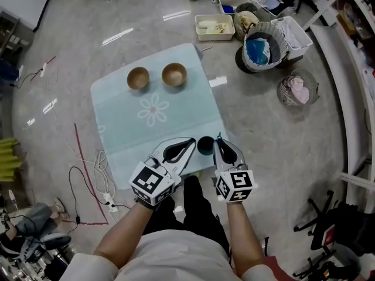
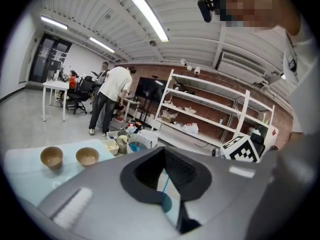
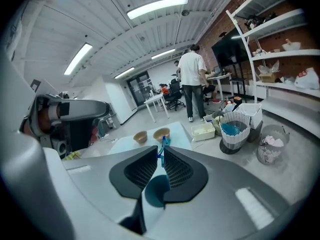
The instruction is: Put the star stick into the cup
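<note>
Pale blue floral mat [image 1: 117,119]; right gripper [image 3: 160,156], jaws tight on star stick [image 3: 162,149] near cup [image 1: 205,146]; left gripper [image 2: 163,155], jaws together, empty

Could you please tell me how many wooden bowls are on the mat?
2. The left wooden bowl and the right wooden bowl sit side by side, apart, at the far end of the pale blue mat. None seems hidden.
</note>
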